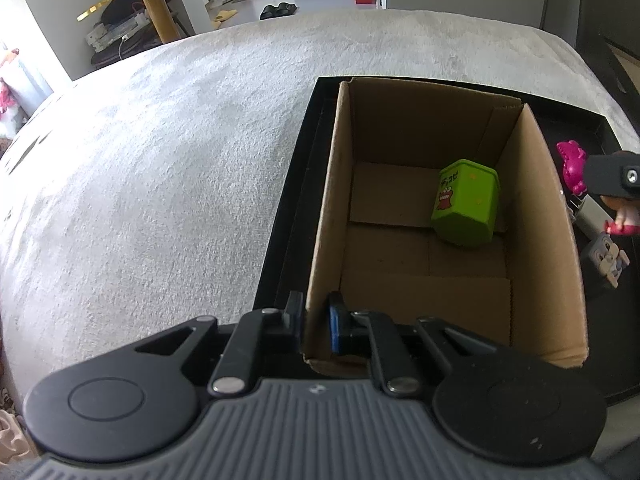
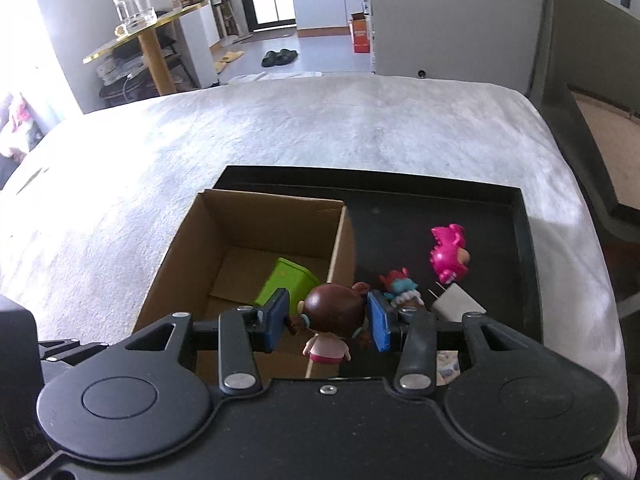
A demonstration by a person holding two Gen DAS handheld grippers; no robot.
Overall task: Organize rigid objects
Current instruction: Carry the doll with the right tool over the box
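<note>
An open cardboard box stands in a black tray on a grey blanket. A green toy tin lies inside the box. My left gripper is shut on the box's near left wall. My right gripper is shut on a brown-haired doll figure and holds it above the box's right wall; the doll also shows at the right edge of the left wrist view. A pink dinosaur toy, a small teal-and-red figure and a white charger lie in the tray.
A grey block figure sits in the tray beside the box. The blanket covers the surface around the tray. A gold side table with glass jars stands behind. Slippers lie on the floor.
</note>
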